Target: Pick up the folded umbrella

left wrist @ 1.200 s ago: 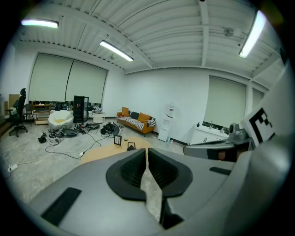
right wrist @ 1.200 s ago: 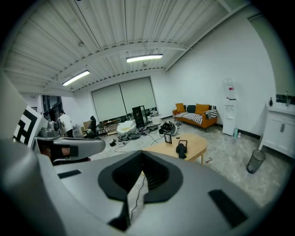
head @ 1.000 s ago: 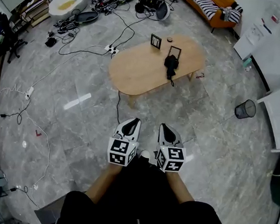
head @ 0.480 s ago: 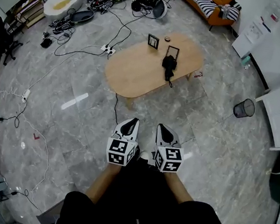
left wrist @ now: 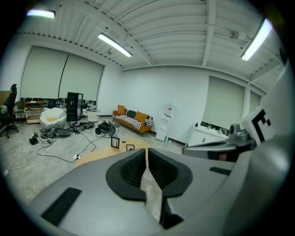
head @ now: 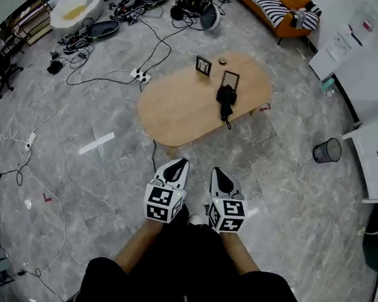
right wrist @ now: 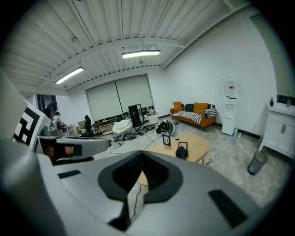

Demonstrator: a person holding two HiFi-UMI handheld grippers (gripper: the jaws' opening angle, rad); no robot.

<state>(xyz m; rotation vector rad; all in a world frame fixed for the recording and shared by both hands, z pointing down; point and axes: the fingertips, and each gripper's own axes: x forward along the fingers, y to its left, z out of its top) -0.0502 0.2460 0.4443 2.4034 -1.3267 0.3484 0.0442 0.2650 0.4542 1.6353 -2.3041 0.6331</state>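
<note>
Both tools are out in front of me, side by side and low over the grey marble floor (head: 104, 171). In its own view the left hand-held gripper (head: 182, 164) has its jaws drawn together at the tips, with nothing between them, only floor showing through the slit behind. The right hand-held gripper (head: 219, 172) is the same: jaws fully closed and empty.

The folded umbrella (head: 226, 95) is what I'm after. It's black and lies on the oval wooden worktop (head: 177, 108), toward that worktop's right end, with its thin end trailing toward the near edge. It's well apart from both tools, with a stretch of bare floor between us. A small dark picture frame (head: 230, 78) stands just behind the umbrella, and a second frame (head: 203, 65) stands further left along the far edge.

From the right gripper view the umbrella sits just right of the closed jaw tips. Off to the right a mesh wastebasket (head: 328, 149) stands on the floor, and cables (head: 158, 44) run across the floor beyond the worktop.
</note>
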